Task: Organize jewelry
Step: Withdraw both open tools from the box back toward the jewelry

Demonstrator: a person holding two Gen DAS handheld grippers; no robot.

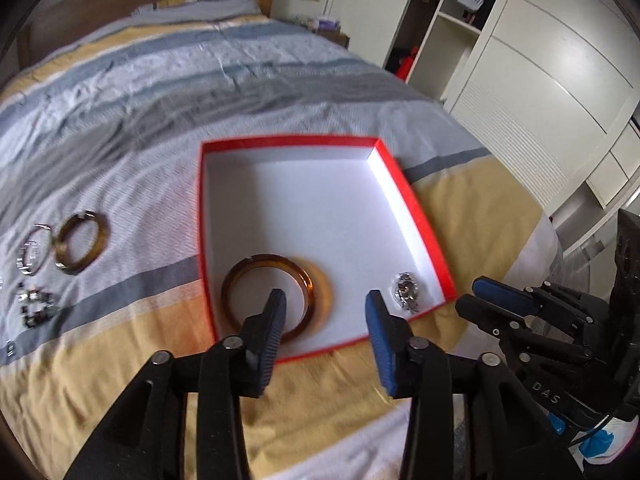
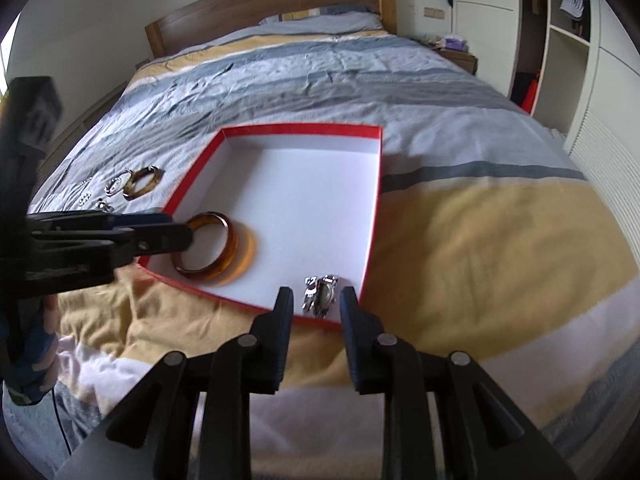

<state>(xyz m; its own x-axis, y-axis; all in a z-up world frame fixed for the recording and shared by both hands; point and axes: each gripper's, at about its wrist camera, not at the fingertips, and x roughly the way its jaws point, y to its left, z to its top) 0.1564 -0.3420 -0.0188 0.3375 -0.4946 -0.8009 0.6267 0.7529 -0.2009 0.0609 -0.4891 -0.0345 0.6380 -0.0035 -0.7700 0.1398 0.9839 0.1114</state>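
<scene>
A shallow red box [image 1: 416, 216] with a white interior lies on the striped bed [image 1: 160, 92]. An amber bangle [image 1: 308, 280] rests inside near the box's near-left corner, and a silver watch [image 1: 406, 292] lies inside at the near-right corner. The left claw [image 1: 326, 304] is spread wide and grips nothing; its left fingertip overlaps the bangle's opening in this view (contact cannot be told). The right claw [image 2: 316, 300] is likewise parted and empty, its fingertips flanking the watch [image 2: 320, 294] above the near rim of the box [image 2: 372, 216]. Outside the box, to its left on the bed, lie a second amber bangle [image 1: 82, 242], a silver hoop [image 1: 34, 252] and small dark beaded pieces [image 1: 36, 306].
</scene>
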